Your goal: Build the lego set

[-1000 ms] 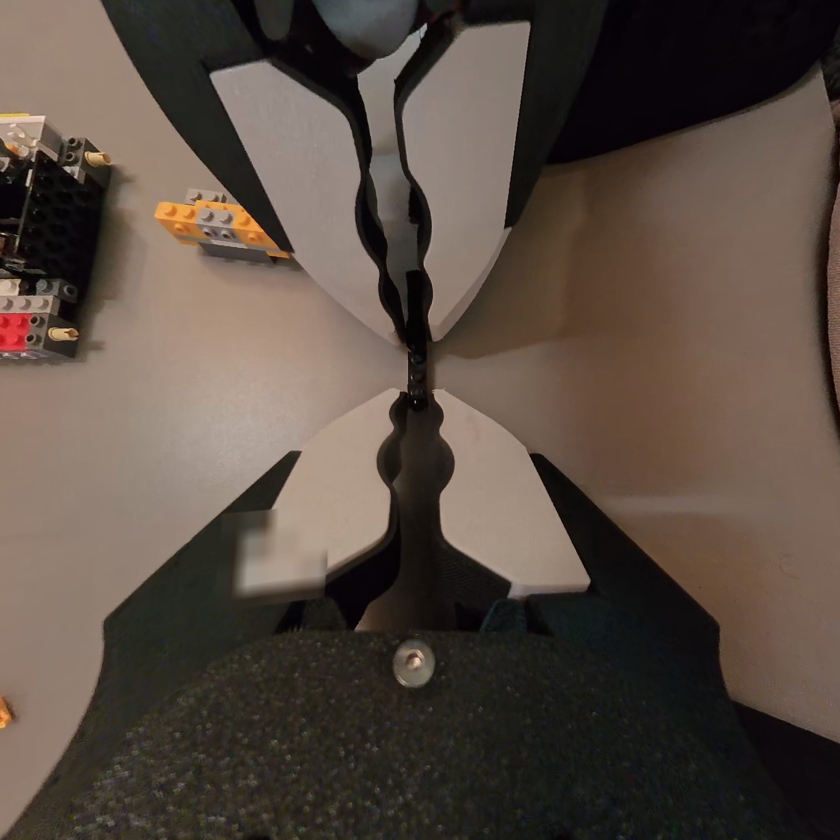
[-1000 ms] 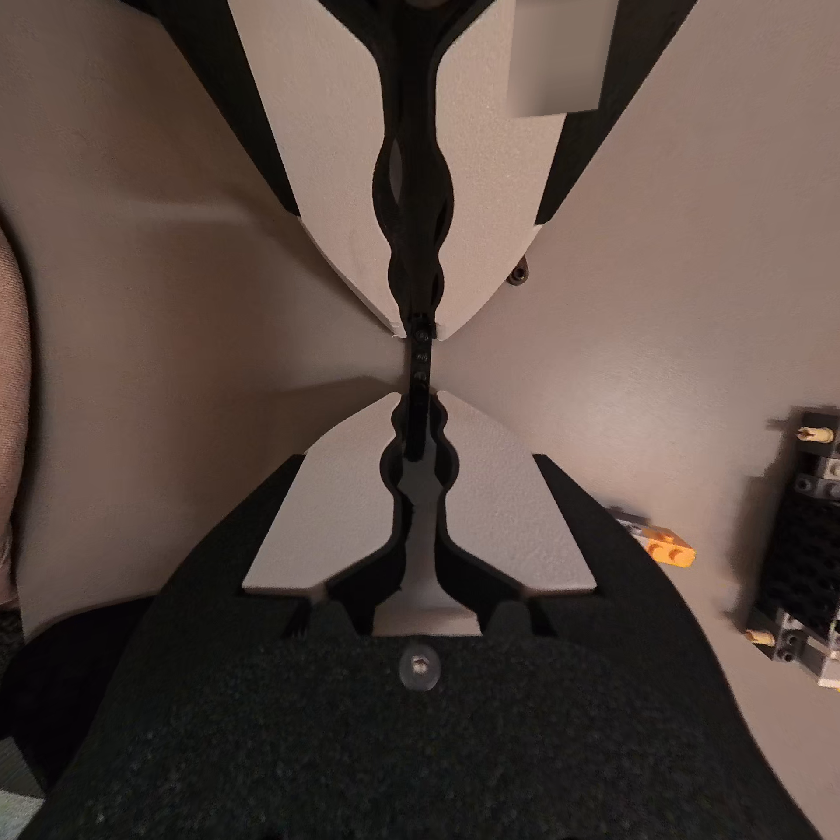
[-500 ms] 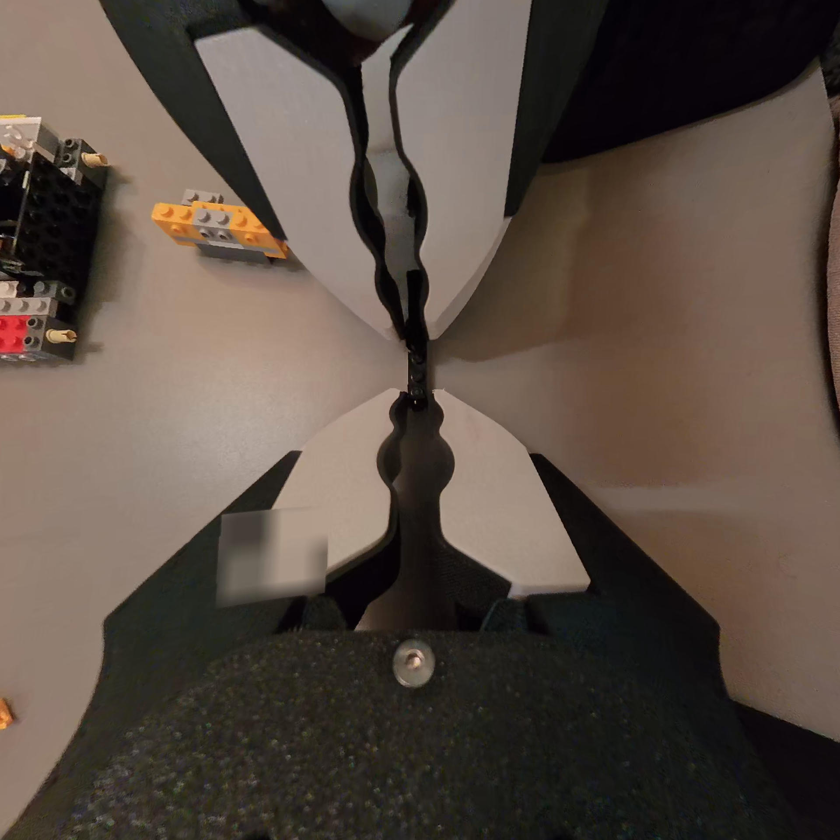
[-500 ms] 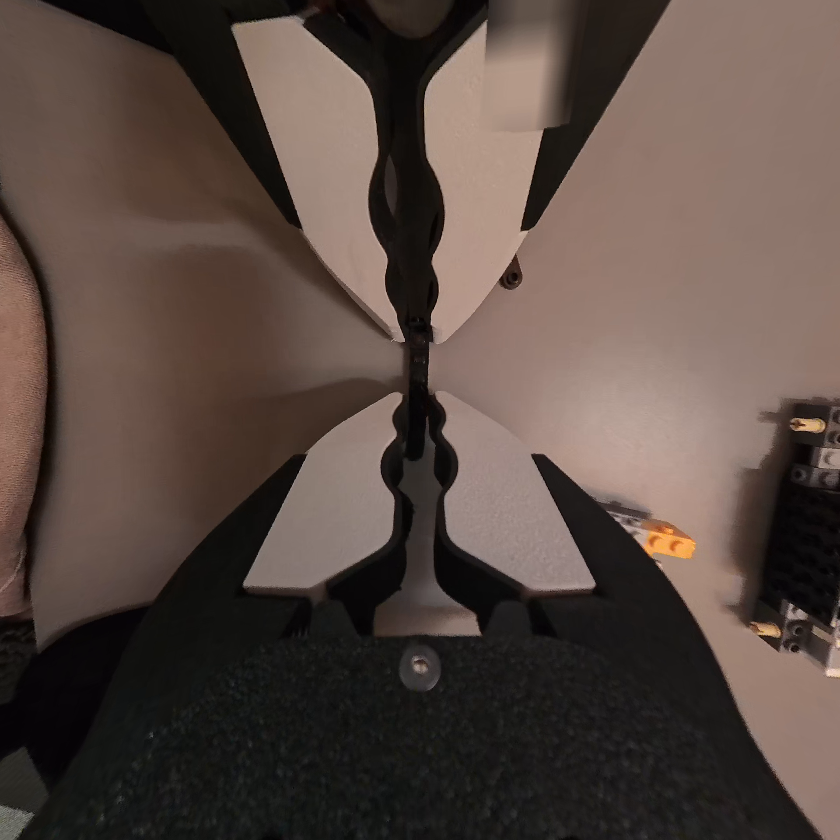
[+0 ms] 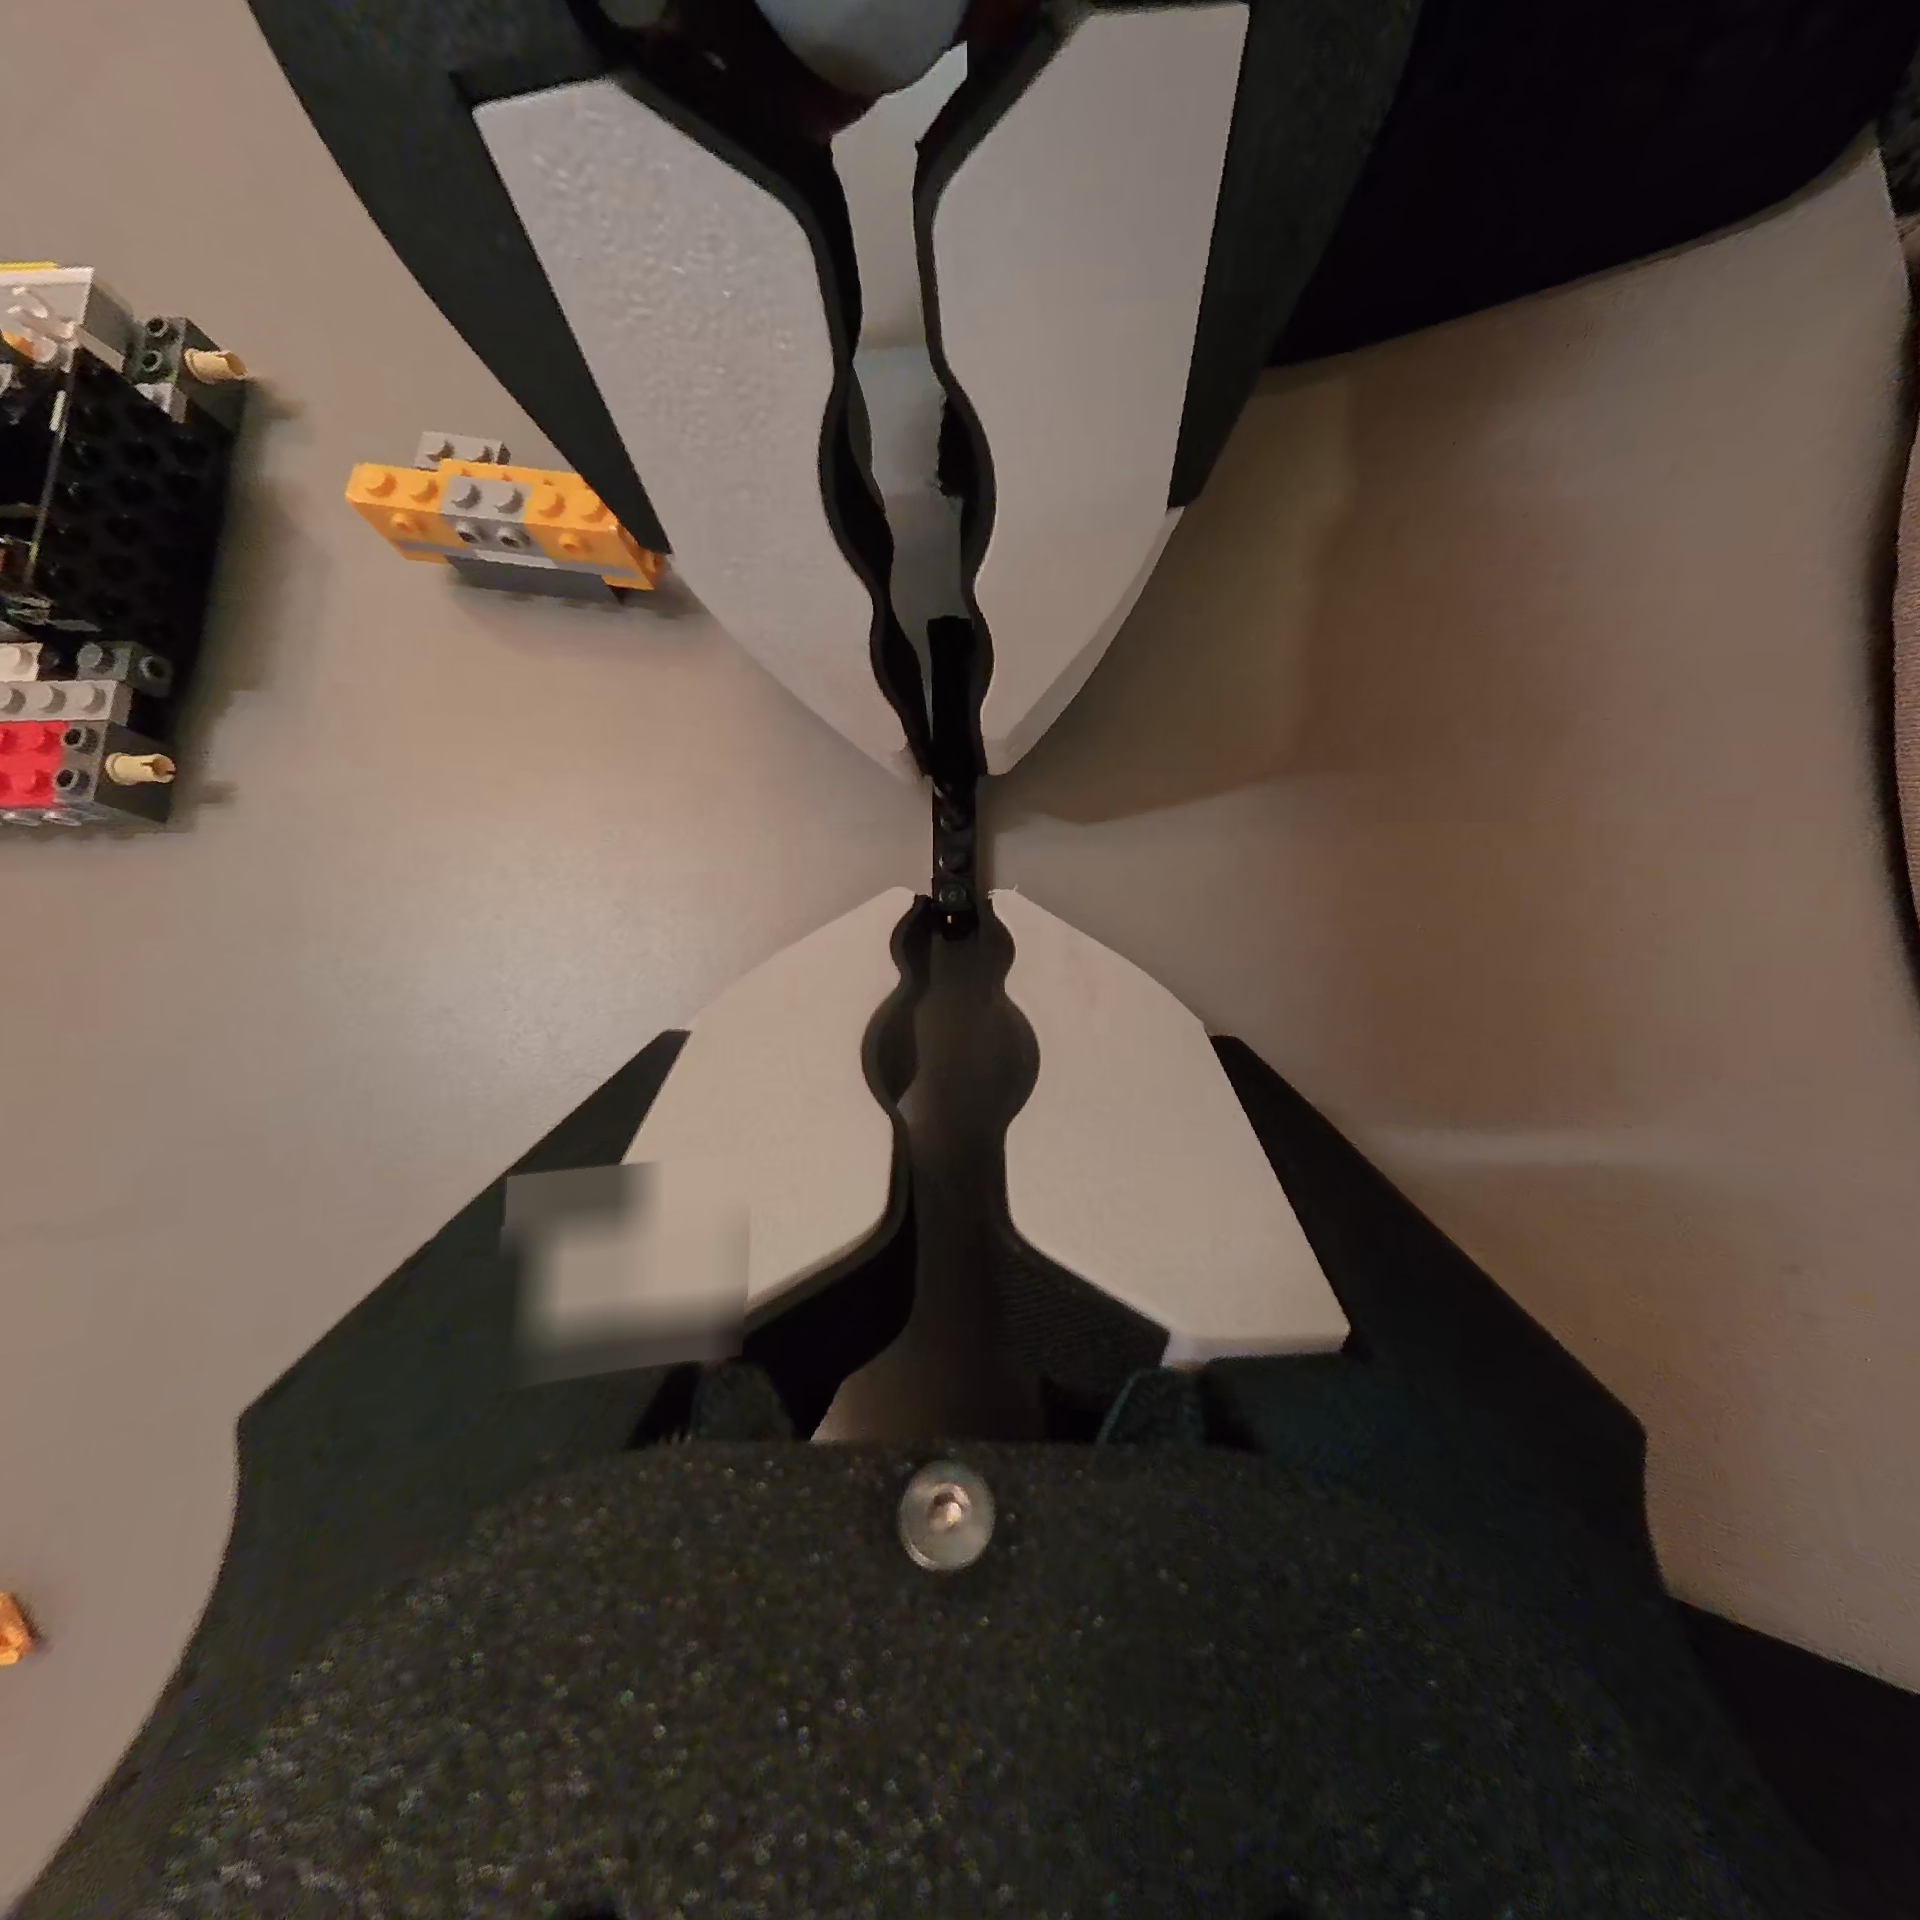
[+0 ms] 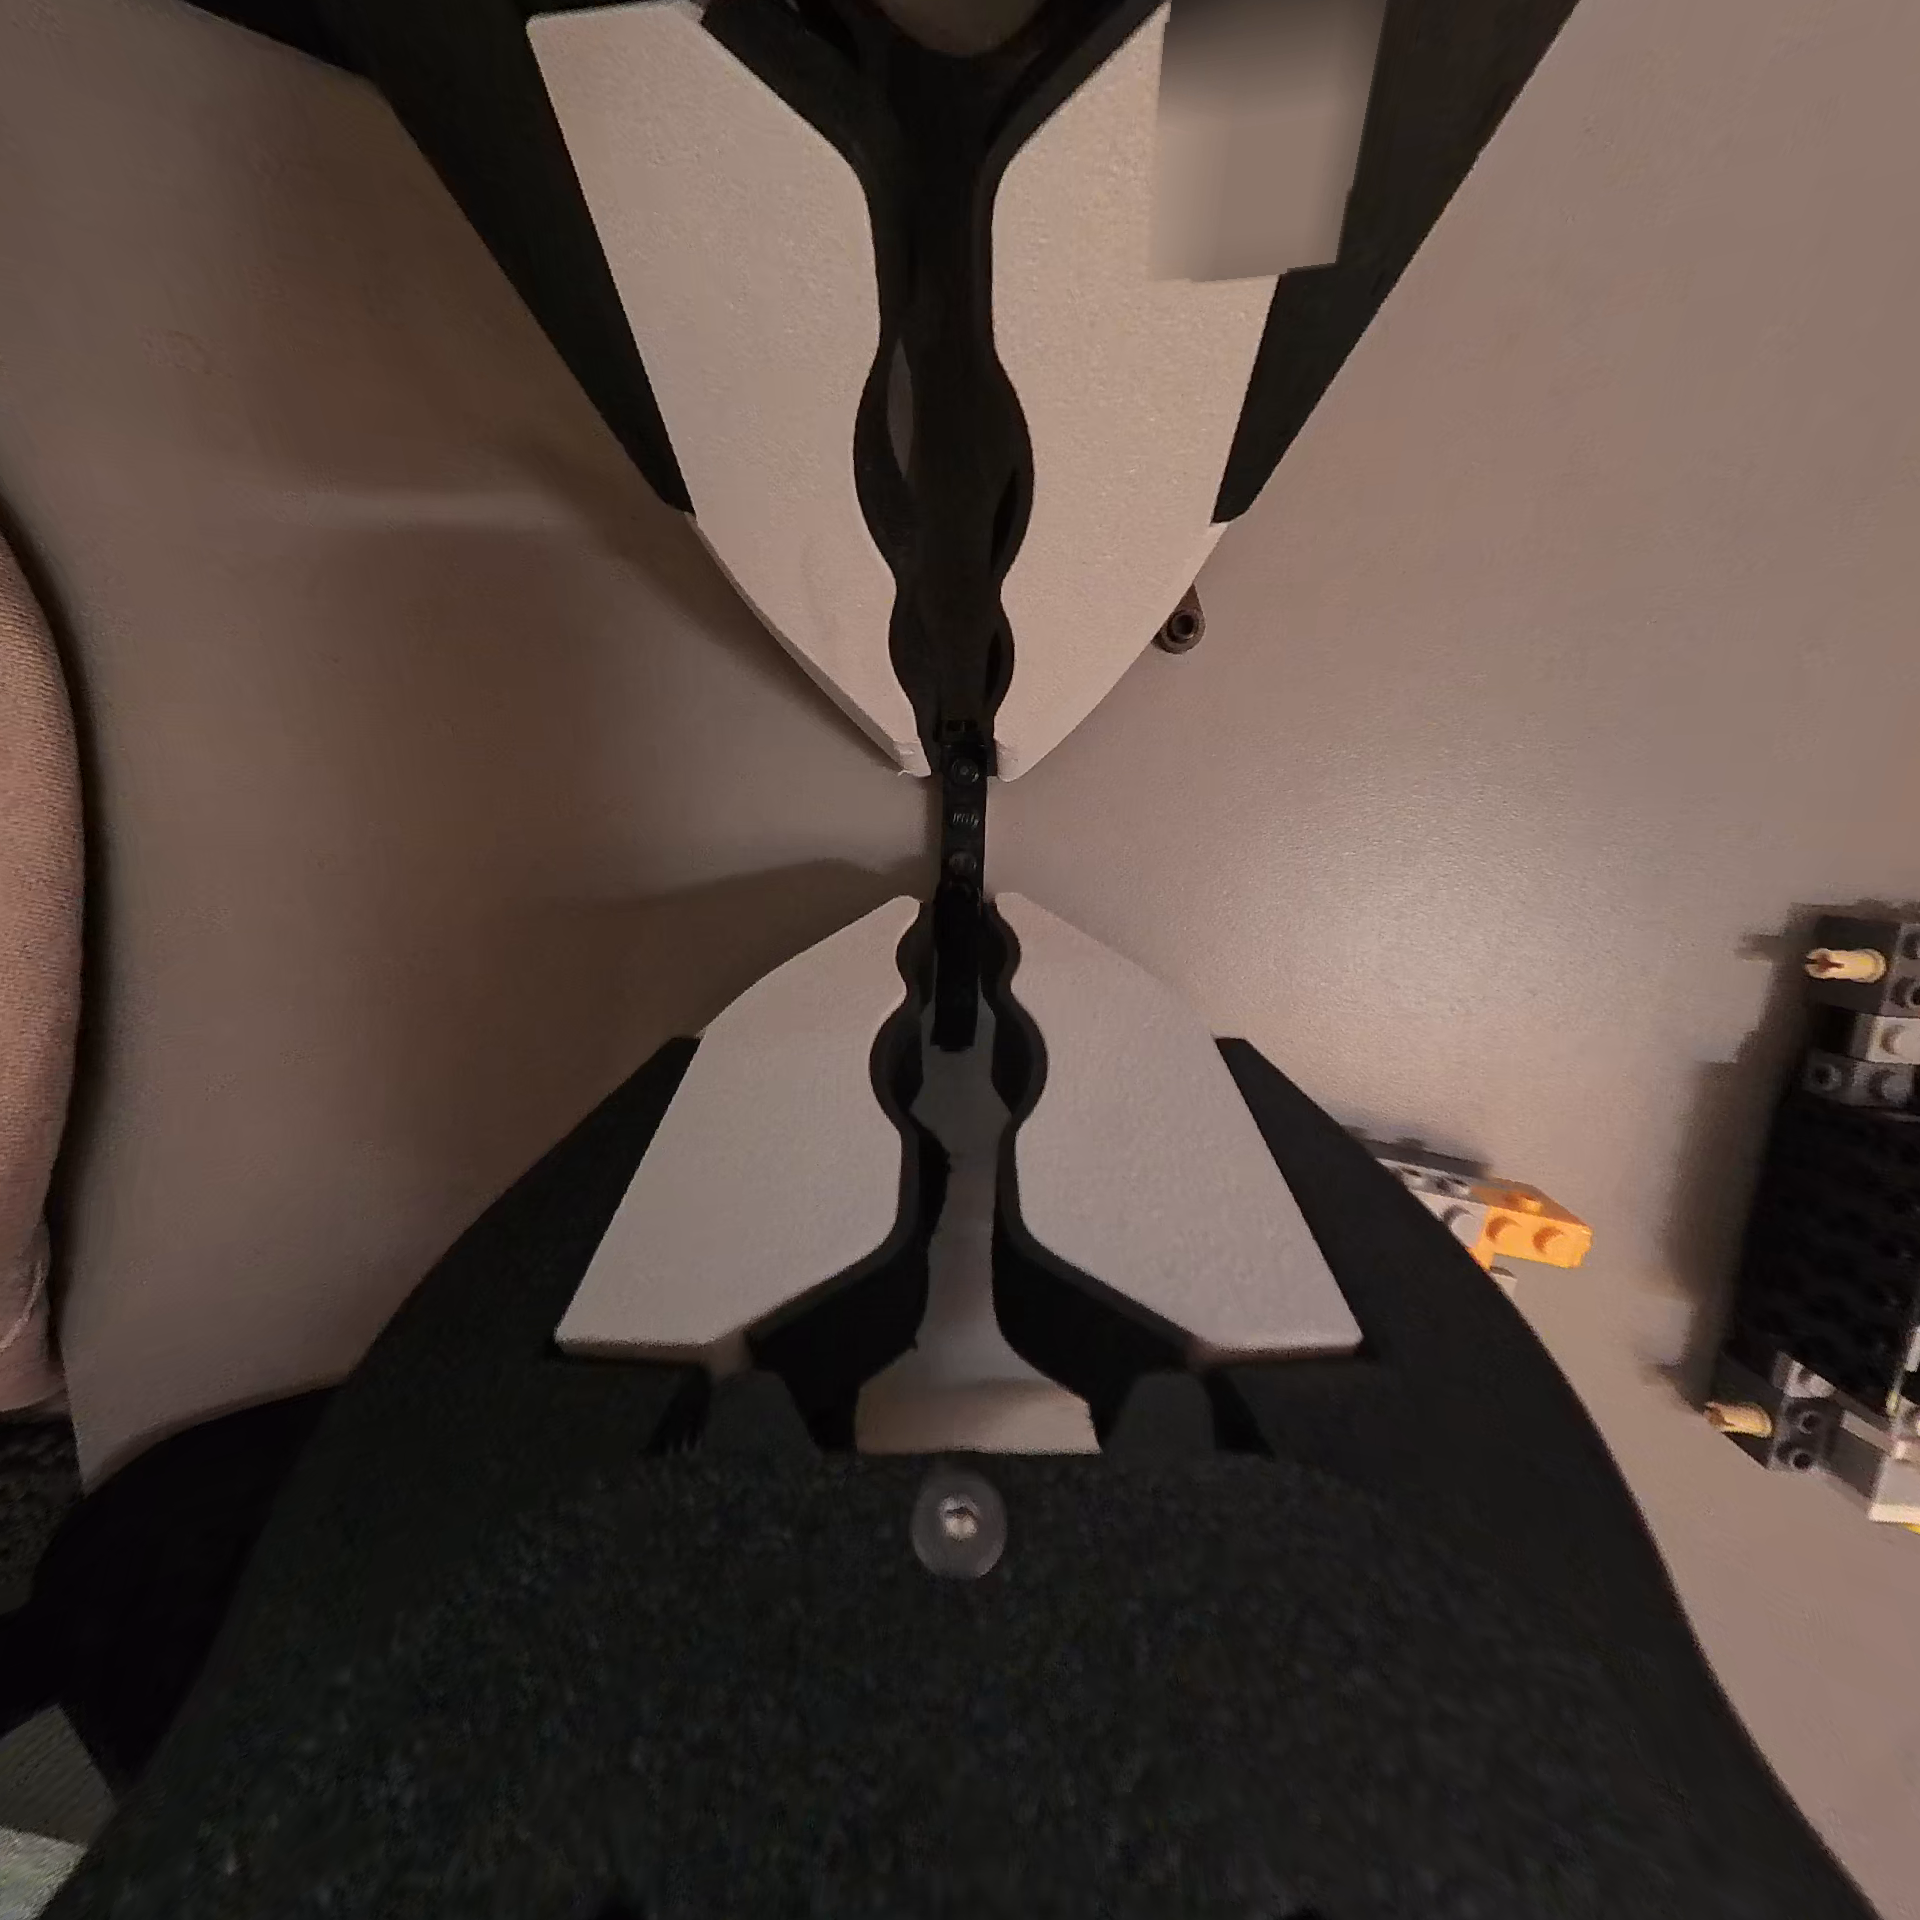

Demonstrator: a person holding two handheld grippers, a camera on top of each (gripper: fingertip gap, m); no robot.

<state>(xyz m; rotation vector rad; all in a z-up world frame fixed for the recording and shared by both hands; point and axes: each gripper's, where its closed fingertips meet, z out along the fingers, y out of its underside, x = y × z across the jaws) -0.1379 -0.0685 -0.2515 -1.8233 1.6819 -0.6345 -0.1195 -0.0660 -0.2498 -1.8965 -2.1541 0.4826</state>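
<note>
The left gripper [image 5: 954, 902] and right gripper [image 6: 961, 904] face tip to tip, each clamped on one end of a thin black studded strip [image 5: 954, 831] held above the smooth grey table [image 5: 468, 935]. Only the right wrist view shows a small dark round piece [image 6: 1181, 628] beside the strip. The left view alone shows the whole orange-and-grey brick cluster [image 5: 509, 514] — beyond it from the strip, a blocky black studded build [image 5: 88, 582] with tan pins.
</note>
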